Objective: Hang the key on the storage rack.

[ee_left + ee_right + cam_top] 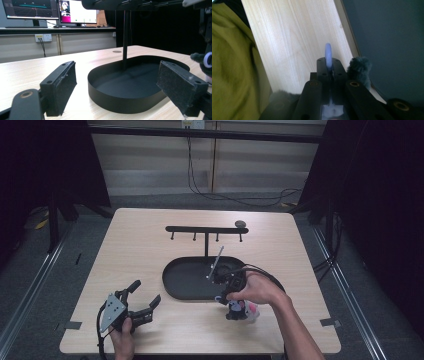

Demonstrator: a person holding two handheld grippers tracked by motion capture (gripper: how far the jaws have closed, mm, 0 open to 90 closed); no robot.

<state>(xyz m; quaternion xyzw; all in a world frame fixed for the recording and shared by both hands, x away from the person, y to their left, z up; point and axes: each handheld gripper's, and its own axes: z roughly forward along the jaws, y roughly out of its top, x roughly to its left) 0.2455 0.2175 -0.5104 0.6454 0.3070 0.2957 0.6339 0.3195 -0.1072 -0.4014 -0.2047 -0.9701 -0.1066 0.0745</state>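
1. On the pale wooden worktop (150, 245) we see a black oval tray (182, 282) with a thin post rising from it to a black crossbar with hooks (205, 230).
2. Near the front left corner, we see the left gripper (145, 301) held low in the person's left hand (122, 340), its fingers (60, 86) spread wide with nothing between them.
3. Through the left gripper view we look between those open fingers at the tray's front wall (125, 97), which stands ahead of them, apart.
4. By the tray's front right edge, we find the right gripper (227, 295) in the right hand (260, 290), pointing down at a small plush toy (242, 311) that sits on the worktop just outside the tray.
5. From the right gripper view, the fingers (338, 68) are pressed together on a pale blue ring (328, 55), which sticks up between their tips.
6. Grey-blue fur (359, 68) of the toy lies right beside those fingers.
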